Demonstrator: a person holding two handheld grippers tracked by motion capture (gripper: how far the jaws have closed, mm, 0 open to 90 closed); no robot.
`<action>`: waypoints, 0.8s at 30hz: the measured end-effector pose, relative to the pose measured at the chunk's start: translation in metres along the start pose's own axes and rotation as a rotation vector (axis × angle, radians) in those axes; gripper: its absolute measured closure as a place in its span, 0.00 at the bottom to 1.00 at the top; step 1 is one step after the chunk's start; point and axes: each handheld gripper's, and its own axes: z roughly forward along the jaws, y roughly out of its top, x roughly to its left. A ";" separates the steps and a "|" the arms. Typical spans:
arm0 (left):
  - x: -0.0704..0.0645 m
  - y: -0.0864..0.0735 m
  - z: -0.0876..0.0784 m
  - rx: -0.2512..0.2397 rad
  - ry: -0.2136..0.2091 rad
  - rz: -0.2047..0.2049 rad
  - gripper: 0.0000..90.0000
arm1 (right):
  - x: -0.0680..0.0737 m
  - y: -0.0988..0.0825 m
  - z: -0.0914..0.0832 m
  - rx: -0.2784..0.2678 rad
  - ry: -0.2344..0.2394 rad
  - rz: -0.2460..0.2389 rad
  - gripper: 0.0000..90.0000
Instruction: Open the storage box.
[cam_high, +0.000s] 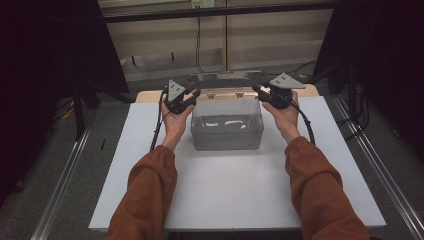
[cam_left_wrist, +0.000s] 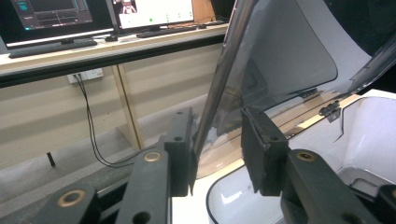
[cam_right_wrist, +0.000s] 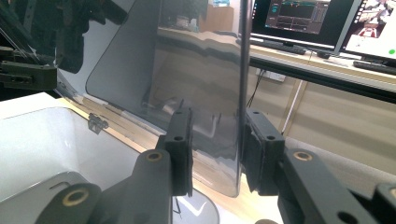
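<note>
Smoky lid (cam_high: 227, 78) upright (long axis crosswise).

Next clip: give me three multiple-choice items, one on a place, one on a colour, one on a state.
1. Where does the clear box stand? A. on the white table top B. on the floor C. on a shelf
2. What colour are the sleeves? A. blue B. rust-brown C. white
3. How is the lid? A. shut flat B. lying beside the box C. raised open

A: it sits in the middle of the table top. B: both forearms wear rust-brown cloth. C: it stands up at the box's far edge.
</note>
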 end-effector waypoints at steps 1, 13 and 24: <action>0.000 0.000 0.000 0.001 0.000 0.004 0.73 | 0.000 0.000 0.000 -0.002 0.001 0.002 0.73; 0.003 0.001 0.003 0.002 -0.004 -0.007 0.74 | -0.005 -0.009 0.010 0.018 -0.001 0.023 0.71; 0.006 0.004 0.008 0.011 -0.006 -0.027 0.75 | -0.009 -0.019 0.020 0.031 -0.008 0.059 0.74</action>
